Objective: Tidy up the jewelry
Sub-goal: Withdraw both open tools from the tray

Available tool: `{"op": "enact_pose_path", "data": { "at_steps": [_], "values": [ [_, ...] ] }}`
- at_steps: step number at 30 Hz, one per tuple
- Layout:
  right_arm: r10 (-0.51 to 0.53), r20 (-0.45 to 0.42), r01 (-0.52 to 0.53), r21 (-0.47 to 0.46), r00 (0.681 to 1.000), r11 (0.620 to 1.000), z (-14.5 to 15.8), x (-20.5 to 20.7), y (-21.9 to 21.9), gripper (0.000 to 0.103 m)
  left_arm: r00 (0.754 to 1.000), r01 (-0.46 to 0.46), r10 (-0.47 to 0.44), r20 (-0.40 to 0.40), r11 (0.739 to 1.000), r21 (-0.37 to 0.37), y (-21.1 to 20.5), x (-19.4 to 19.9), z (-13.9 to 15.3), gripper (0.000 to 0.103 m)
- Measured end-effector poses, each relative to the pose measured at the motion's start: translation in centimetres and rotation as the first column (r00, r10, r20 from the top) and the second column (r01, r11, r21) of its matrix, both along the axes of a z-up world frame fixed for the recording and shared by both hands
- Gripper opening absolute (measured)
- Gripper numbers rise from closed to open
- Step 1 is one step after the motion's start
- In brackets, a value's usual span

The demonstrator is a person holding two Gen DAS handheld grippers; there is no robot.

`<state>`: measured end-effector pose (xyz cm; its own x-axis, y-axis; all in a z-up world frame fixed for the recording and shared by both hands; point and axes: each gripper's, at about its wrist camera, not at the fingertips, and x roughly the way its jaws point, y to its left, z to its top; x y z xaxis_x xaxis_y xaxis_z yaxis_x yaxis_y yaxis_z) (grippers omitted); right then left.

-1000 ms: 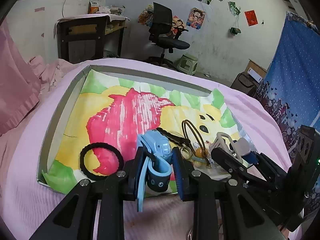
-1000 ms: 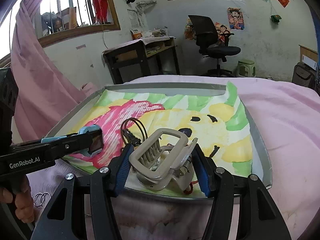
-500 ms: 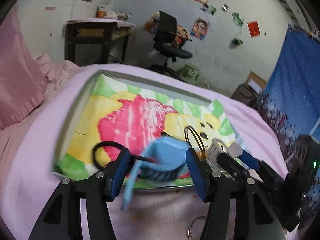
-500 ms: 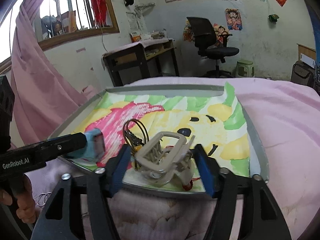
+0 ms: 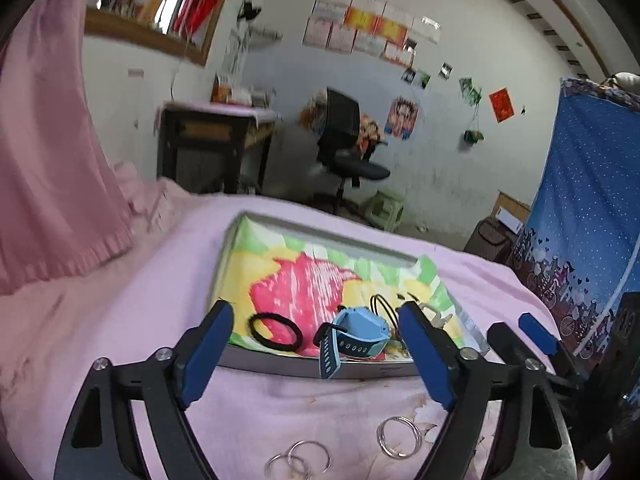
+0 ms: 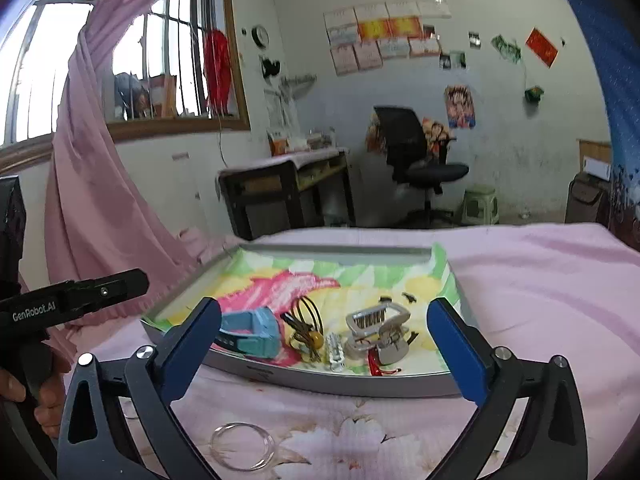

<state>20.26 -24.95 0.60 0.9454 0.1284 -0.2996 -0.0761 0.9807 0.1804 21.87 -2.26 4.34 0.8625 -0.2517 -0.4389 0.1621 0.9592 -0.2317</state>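
The blue watch (image 5: 360, 330) lies near the front rim of the picture-lined tray (image 5: 280, 364), its strap hanging over the edge. My left gripper (image 5: 316, 314) is drawn back from it over the pink bed, jaws opening wide, nothing between the pads. In the right wrist view the beige hair claw (image 6: 378, 332) rests in the tray (image 6: 340, 382) beside brown hair ties (image 6: 306, 320) and the watch (image 6: 250, 334). My right gripper (image 6: 324, 314) hangs before the tray, jaws opening, holding nothing.
A black hair tie (image 5: 276, 332) lies in the tray's left part. Metal rings (image 5: 398, 438) and a clear bangle (image 6: 242, 446) lie on the pink bedspread near me. A hand (image 6: 48, 396) holds the left gripper (image 6: 134, 280). A desk and office chair stand behind.
The left gripper let go of the blue watch and the right let go of the hair claw; both now lie in the tray. Both grippers pulled back and up, jaws spreading wide.
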Motion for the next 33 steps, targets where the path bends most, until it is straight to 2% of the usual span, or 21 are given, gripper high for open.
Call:
{"op": "enact_pose_path", "data": {
  "at_steps": [1,3,8,13,23,33],
  "values": [
    [-0.005,0.015,0.005,0.001,1.000,1.000,0.4,-0.6,0.0,0.102,1.000,-0.006,0.006,0.015,1.000,0.003,0.2,-0.5,0.2,0.096],
    [-0.010,0.036,0.010,0.000,0.999,1.000,1.0,-1.7,0.2,0.102,0.998,-0.021,0.021,0.052,1.000,0.012,0.5,-1.7,0.6,0.099],
    [-0.024,0.080,0.025,-0.015,0.997,1.000,2.2,-4.6,0.7,0.102,0.994,-0.024,0.017,0.111,0.998,0.056,0.9,-4.7,1.1,0.100],
    [-0.031,0.088,0.033,-0.011,0.996,0.999,2.8,-7.0,1.0,0.102,0.990,-0.035,0.020,0.142,0.994,0.106,1.2,-7.0,1.0,0.102],
    [-0.033,0.042,0.034,-0.020,0.999,0.999,1.7,-10.7,1.9,0.102,0.993,-0.037,0.024,0.118,0.993,0.108,2.5,-9.5,-0.7,0.102],
    [-0.047,-0.002,0.047,-0.052,0.999,0.998,0.7,-11.7,2.2,0.102,0.997,-0.023,0.015,0.071,0.993,0.117,3.2,-10.4,-2.4,0.102]
  ]
}}
